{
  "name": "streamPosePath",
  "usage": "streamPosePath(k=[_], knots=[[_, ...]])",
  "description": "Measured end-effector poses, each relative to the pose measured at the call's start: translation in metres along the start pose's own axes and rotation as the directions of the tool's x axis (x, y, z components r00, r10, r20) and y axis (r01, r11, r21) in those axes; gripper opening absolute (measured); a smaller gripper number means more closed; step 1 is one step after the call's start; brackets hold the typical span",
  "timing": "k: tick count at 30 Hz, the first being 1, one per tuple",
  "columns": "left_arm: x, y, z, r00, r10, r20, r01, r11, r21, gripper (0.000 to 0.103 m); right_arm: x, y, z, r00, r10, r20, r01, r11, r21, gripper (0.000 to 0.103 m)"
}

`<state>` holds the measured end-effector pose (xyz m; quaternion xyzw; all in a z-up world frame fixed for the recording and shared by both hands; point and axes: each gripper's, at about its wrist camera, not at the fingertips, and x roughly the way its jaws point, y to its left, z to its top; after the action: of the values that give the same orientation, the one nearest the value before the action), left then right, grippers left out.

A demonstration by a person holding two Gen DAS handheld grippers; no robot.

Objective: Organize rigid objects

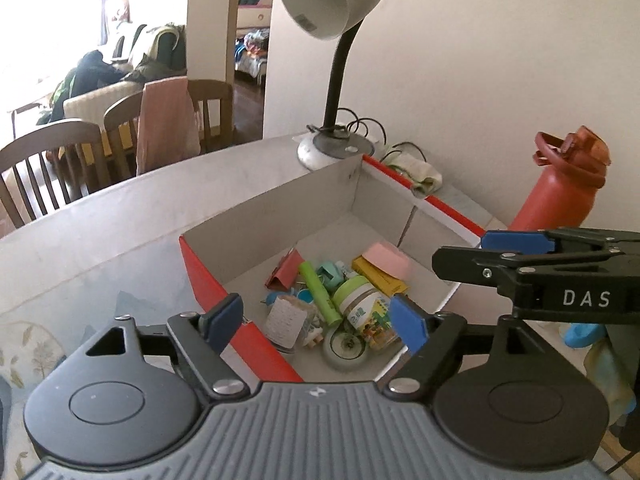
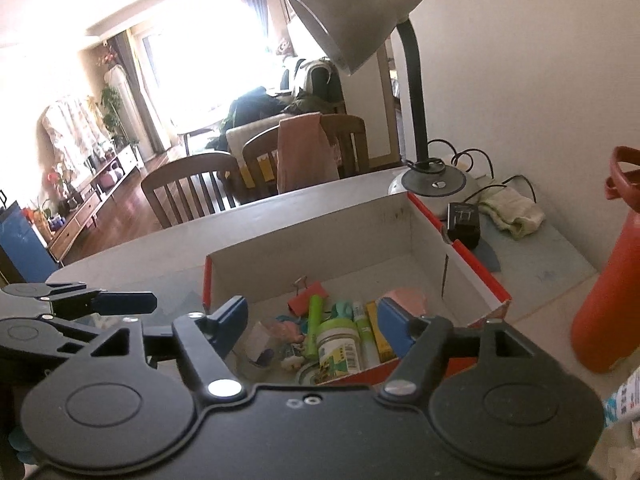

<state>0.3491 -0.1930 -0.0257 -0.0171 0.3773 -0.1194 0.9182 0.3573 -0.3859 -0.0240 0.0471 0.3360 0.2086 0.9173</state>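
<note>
A red-sided cardboard box (image 1: 280, 208) (image 2: 304, 240) sits on the table. It holds several small items: a green-lidded jar (image 1: 360, 300) (image 2: 338, 344), a green tube (image 1: 320, 292) (image 2: 314, 320), a red binder clip (image 1: 286, 270) (image 2: 306, 298), a pink piece (image 1: 386, 260), a yellow box (image 1: 380, 278) and a round tape roll (image 1: 346, 346). My left gripper (image 1: 320, 320) hovers open and empty over the box's near edge. My right gripper (image 2: 312, 324) hovers open and empty over the box too; its fingers (image 1: 516, 240) show at the right of the left wrist view.
A grey desk lamp (image 1: 336, 0) (image 2: 356, 20) stands behind the box with cables and a crumpled cloth (image 2: 512, 212). A black adapter (image 2: 464, 220) lies by the box. A red water bottle (image 1: 560, 192) (image 2: 612, 280) stands to the right. Wooden chairs (image 2: 192, 184) stand beyond the table.
</note>
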Motion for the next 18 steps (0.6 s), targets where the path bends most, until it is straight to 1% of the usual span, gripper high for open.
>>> streamPosePath(k=[6,7,8,10,13,18], knots=[[-0.013,0.002,-0.005,1.0,-0.025,0.013,0.025,1.0,-0.009,0.086,-0.017,0.003,-0.007,1.0,0.002,0.029,-0.003,1.0,0.02,0.083],[-0.015,0.003,-0.006,1.0,-0.026,0.015,0.026,1.0,-0.01,0.089,-0.019,0.004,-0.009,0.999,0.006,0.033,-0.007,1.0,0.022,0.085],[-0.017,0.003,-0.007,0.999,-0.03,0.016,0.03,0.999,-0.011,0.095,-0.022,0.005,-0.01,0.999,0.007,0.037,-0.008,1.0,0.023,0.088],[-0.021,0.005,-0.008,0.999,-0.027,0.027,0.028,1.0,-0.013,0.101,-0.028,0.007,-0.014,0.998,0.016,0.056,-0.018,0.999,0.029,0.093],[-0.026,0.007,-0.011,0.999,-0.038,0.037,0.039,0.999,-0.024,0.102,-0.036,0.01,-0.018,0.997,0.013,0.07,-0.015,1.0,0.026,0.095],[-0.035,0.009,-0.016,0.998,-0.036,0.048,0.038,0.999,-0.031,0.102,-0.048,0.014,-0.027,0.996,0.018,0.088,-0.021,0.999,0.036,0.101]])
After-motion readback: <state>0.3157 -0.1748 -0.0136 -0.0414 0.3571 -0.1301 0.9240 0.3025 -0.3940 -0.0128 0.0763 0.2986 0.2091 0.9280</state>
